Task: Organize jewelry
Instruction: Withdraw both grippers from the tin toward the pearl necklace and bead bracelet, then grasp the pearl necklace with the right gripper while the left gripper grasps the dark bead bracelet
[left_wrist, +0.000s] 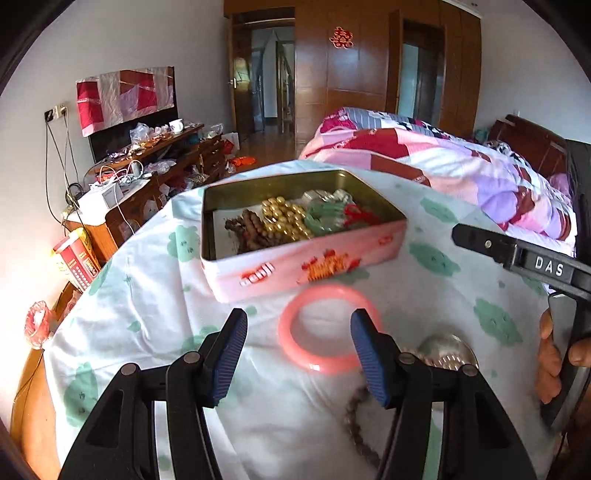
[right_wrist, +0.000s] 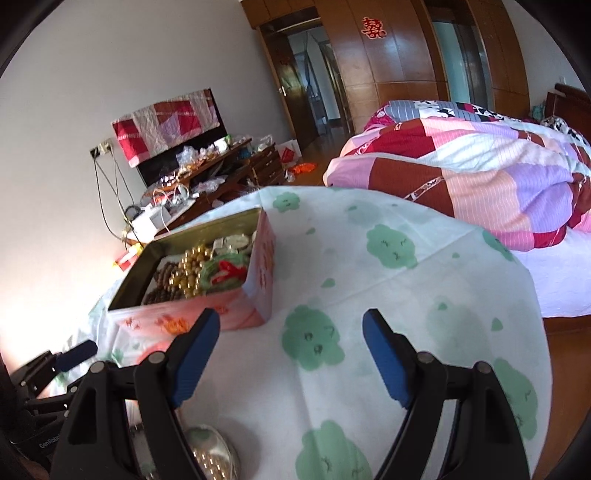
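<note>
A pink tin box (left_wrist: 295, 262) stands open on the table with brown beads, gold beads (left_wrist: 284, 218), green and red pieces inside; it also shows in the right wrist view (right_wrist: 258, 280). A pink bangle (left_wrist: 295, 350) lies on the cloth just in front of the box. My left gripper (left_wrist: 299, 332) is open, its jaws either side of the bangle's near left part, just above it. A brown bead string (left_wrist: 354, 417) and a silver piece (left_wrist: 447, 350) lie under its right finger. My right gripper (right_wrist: 291, 332) is open and empty over bare cloth, right of the box.
The table wears a white cloth with green tree prints (right_wrist: 388, 243). A bed with a patchwork quilt (right_wrist: 480, 177) stands behind on the right. A cluttered wooden sideboard (left_wrist: 155, 162) runs along the left wall. The right gripper's body (left_wrist: 546, 266) shows in the left wrist view.
</note>
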